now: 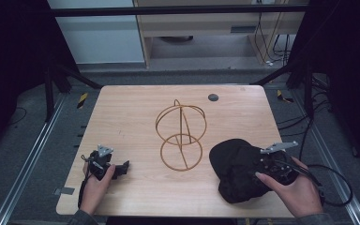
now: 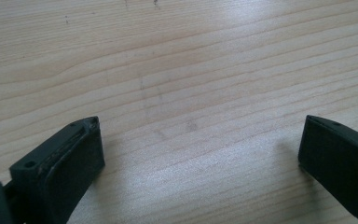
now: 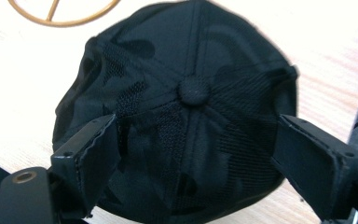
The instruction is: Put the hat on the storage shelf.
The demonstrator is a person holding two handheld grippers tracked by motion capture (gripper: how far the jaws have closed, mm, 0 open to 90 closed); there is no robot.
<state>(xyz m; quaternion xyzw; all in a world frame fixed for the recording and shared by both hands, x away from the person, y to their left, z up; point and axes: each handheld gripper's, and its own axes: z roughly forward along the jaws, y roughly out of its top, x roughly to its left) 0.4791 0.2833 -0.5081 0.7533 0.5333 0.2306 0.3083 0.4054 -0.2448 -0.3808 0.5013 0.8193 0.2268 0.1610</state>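
A black mesh-panelled cap (image 1: 234, 171) lies crown-up on the front right of the wooden table (image 1: 131, 117). In the right gripper view the cap (image 3: 186, 88) spreads across the frame, its top button just ahead of the jaws. My right gripper (image 3: 196, 121) is open, one jaw on each side of the crown, and it hovers at the cap's right side (image 1: 258, 166). A bronze wire stand (image 1: 180, 136), made of rings on a round base, stands at the table's centre. My left gripper (image 1: 122, 168) rests near the front left, open (image 2: 201, 123) over bare wood.
A small grey disc (image 1: 213, 97) sits near the table's far edge. The ring of the wire stand (image 3: 74, 21) lies just beyond the cap. The table's right edge is close behind my right hand, with black cables (image 1: 333, 187) trailing off it.
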